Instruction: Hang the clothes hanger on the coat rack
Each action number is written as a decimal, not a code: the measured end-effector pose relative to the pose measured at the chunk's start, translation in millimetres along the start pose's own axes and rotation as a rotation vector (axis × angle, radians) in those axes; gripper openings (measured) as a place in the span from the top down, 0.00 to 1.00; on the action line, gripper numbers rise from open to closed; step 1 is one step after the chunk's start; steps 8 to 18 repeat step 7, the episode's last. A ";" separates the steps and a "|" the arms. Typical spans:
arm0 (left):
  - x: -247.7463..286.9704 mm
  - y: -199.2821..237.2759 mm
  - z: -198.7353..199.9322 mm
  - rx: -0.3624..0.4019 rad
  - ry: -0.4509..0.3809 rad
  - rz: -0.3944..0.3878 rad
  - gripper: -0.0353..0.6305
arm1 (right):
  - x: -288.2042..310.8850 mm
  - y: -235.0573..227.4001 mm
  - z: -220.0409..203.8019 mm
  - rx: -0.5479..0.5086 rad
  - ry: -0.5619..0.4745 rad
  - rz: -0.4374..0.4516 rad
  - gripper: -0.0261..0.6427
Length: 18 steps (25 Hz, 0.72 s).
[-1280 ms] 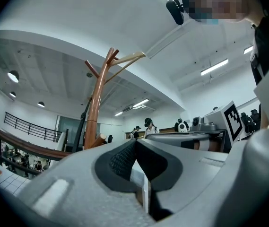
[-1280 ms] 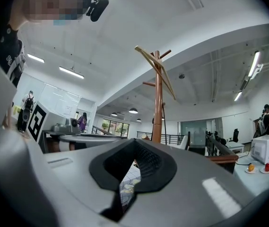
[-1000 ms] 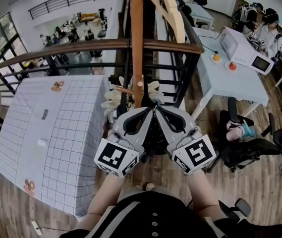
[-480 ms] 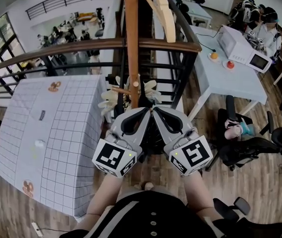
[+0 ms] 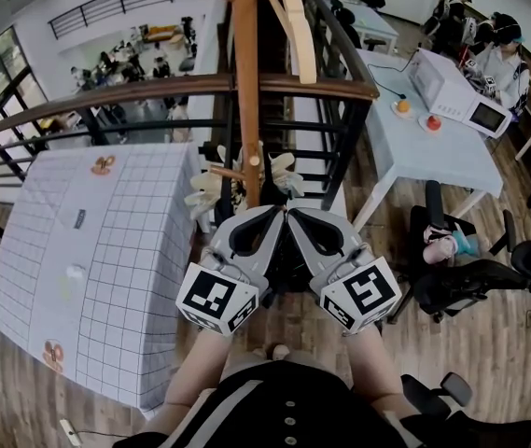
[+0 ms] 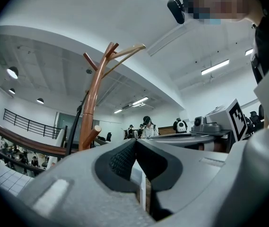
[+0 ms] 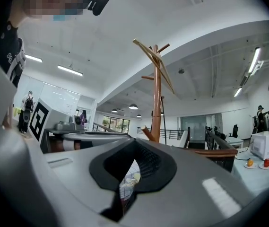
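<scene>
A wood-plank floor (image 5: 284, 323) on an office mezzanine, with a grid-clothed bench (image 5: 106, 250) to the left and a curved railing (image 5: 153, 90) ahead. Nearest, in front of the person's torso, the left tool (image 5: 274, 211) and the right tool (image 5: 293, 213) sit side by side, tips almost touching. Each tool's own view shows its jaws clenched together with nothing between them. Over the last second they have hardly shifted.

Just beyond their tips rises the coat rack (image 5: 245, 82), a brown pole with short pegs. High on it, the pale clothes hanger (image 5: 298, 26) hangs tilted from an upper branch, well apart from both tools. In the head view it now lies closer to the pole than a second ago. Whether that is a settling swing or only the camera's drift, I cannot tell.

Judged from this, the hanging is done. Both tools are empty and back, and what remains is for the hanger to come to rest.
</scene>
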State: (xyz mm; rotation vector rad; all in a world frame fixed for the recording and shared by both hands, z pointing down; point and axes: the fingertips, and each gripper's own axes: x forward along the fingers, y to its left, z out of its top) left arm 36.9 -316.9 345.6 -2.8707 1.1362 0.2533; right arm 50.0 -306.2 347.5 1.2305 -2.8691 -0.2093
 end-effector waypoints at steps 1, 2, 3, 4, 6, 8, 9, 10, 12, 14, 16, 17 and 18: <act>-0.1 0.7 0.0 0.001 0.001 0.002 0.96 | -0.4 -1.1 -0.2 0.000 0.001 -0.002 0.96; -0.1 1.0 0.1 0.001 0.001 0.004 0.96 | -0.8 -1.8 -0.7 0.001 0.002 -0.004 0.96; -0.1 1.2 0.1 0.001 0.002 0.004 0.96 | -1.2 -2.2 -1.3 0.002 0.005 -0.005 0.96; -0.1 1.3 -0.1 0.002 0.003 0.005 0.96 | -1.6 -2.5 -2.0 0.001 0.007 -0.005 0.96; -0.1 1.8 -0.7 0.002 0.005 0.007 0.96 | -1.9 -2.9 -2.9 -0.003 0.011 -0.007 0.96; -0.2 2.0 -1.1 0.002 0.006 0.008 0.96 | -2.0 -3.2 -3.2 -0.005 0.012 -0.008 0.96; -0.2 2.0 -1.1 0.002 0.006 0.008 0.96 | -2.0 -3.2 -3.2 -0.005 0.012 -0.008 0.96; -0.2 2.0 -1.1 0.002 0.006 0.008 0.96 | -2.0 -3.2 -3.2 -0.005 0.012 -0.008 0.96; -0.2 2.0 -1.1 0.002 0.006 0.008 0.96 | -2.0 -3.2 -3.2 -0.005 0.012 -0.008 0.96; -0.2 2.0 -1.1 0.002 0.006 0.008 0.96 | -2.0 -3.2 -3.2 -0.005 0.012 -0.008 0.96; -0.2 2.0 -1.1 0.002 0.006 0.008 0.96 | -2.0 -3.2 -3.2 -0.005 0.012 -0.008 0.96; -0.2 2.0 -1.1 0.002 0.006 0.008 0.96 | -2.0 -3.2 -3.2 -0.005 0.012 -0.008 0.96; -0.2 2.0 -1.1 0.002 0.006 0.008 0.96 | -2.0 -3.2 -3.2 -0.005 0.012 -0.008 0.96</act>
